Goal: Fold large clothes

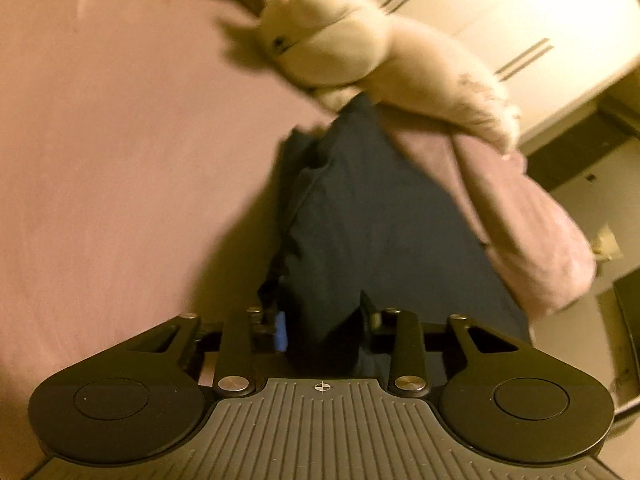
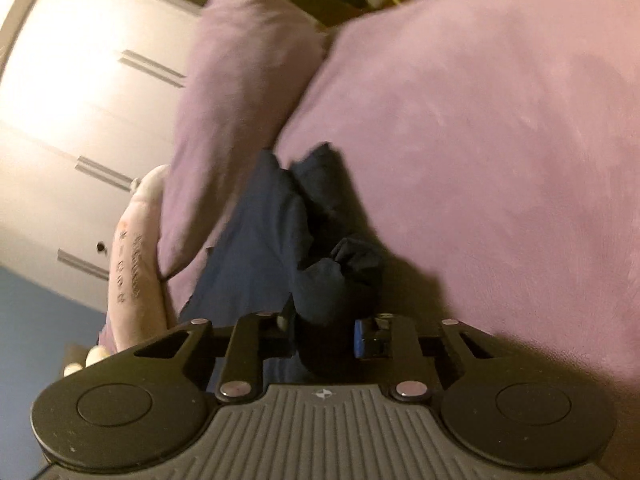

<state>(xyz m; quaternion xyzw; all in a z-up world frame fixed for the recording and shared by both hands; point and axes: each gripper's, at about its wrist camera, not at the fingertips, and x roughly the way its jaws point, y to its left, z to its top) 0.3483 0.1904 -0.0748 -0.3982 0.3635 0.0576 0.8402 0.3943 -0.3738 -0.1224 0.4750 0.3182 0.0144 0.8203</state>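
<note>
Left wrist view: navy garment [image 1: 372, 216] runs as a long band from between the left gripper [image 1: 326, 328] fingers away to the far side, long axis roughly along the gripper's pointing line, far end tucked under a cream plush toy [image 1: 360, 40]. Right wrist view: same garment [image 2: 276, 232] bunched and creased, long axis again near-to-far, leaning slightly left, far tip ending at the seam between pillow [image 2: 236, 92] and bed.

Surface: pink-mauve bedsheet [image 1: 120, 140], smooth, fills the left of the left view and the right of the right view. Mauve pillow [image 1: 532, 220] lies right of the garment in the left view, plush toy across its far end. White wardrobe [image 2: 72, 100] with grey bar handles behind the pillow. Both frames motion-blurred, warm dim light.

Fingers: left gripper drawn in on the garment's near end, cloth filling the gap, blue pad [image 1: 281, 330] visible on the left finger. Right gripper [image 2: 326, 334] likewise pinched on a bunched fold of the garment, blue pad [image 2: 361, 338] against the cloth on the right side. Cloth rises off the sheet at both grips.
</note>
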